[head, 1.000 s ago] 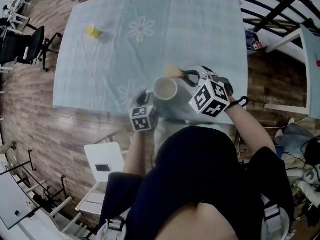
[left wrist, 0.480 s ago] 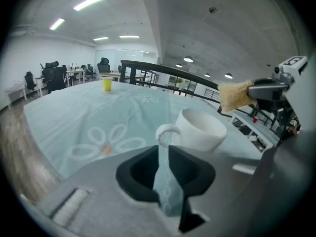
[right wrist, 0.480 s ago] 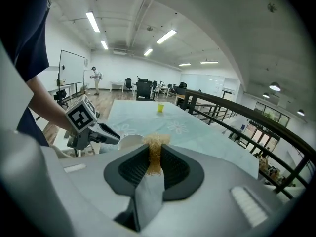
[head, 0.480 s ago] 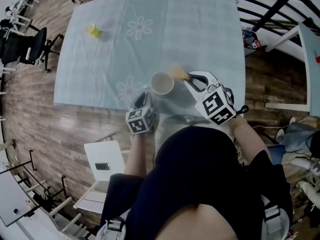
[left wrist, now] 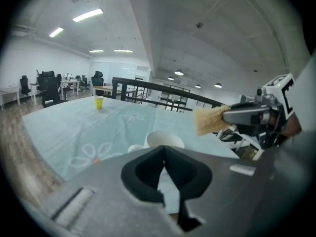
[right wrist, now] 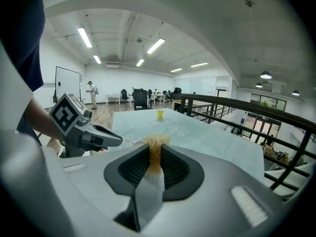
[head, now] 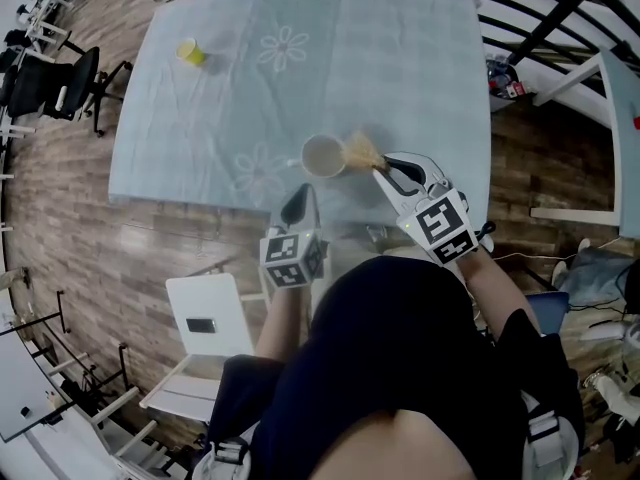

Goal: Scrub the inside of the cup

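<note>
A white cup (head: 325, 155) stands upright and unheld near the front edge of the table (head: 400, 58), mouth up, pale inside. The left gripper (head: 299, 204) is closed on nothing just short of it, while the right gripper (head: 380, 168) pinches a tan sponge (head: 360, 150) beside the rim; pressing in now would likely tip or slide the cup

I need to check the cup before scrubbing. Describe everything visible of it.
The cup is a pale mug with a small side handle. It stands upright, mouth open, on the flowered tablecloth near its front edge. The tan sponge hangs beside its rim; no jaws grip it.
</note>
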Tool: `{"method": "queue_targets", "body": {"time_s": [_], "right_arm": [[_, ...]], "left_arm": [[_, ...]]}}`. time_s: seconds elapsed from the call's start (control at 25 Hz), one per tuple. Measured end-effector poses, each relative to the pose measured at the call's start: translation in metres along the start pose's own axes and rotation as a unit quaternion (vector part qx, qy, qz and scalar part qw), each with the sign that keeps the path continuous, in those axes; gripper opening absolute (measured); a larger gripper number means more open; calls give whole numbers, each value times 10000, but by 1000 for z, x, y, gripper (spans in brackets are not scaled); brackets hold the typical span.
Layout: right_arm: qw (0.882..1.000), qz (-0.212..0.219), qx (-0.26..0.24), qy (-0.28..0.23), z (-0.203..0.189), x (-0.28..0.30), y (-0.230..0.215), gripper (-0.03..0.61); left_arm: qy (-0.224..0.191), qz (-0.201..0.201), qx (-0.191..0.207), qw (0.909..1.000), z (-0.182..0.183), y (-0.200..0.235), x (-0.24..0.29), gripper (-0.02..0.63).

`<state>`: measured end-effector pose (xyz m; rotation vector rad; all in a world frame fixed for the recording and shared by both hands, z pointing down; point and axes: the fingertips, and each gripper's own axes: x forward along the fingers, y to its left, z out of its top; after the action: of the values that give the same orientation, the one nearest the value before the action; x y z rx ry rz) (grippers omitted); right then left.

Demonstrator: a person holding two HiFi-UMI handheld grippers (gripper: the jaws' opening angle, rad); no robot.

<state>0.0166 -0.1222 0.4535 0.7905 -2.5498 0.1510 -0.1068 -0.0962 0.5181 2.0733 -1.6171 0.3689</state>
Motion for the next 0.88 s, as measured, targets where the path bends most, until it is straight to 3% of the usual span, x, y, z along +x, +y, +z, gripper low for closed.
{"method": "queue_targets", "body": {"time_s": [0.32, 0.88], "right_arm": [[9984, 11, 254, -509, 7, -29, 11, 71], [9919, 145, 850, -934, 2, -71, 22, 71]], "left_arm": [[-262, -309, -73, 9992, 24, -36, -22, 0], [-563, -715, 37, 9958, 56, -79, -43, -2]]}}
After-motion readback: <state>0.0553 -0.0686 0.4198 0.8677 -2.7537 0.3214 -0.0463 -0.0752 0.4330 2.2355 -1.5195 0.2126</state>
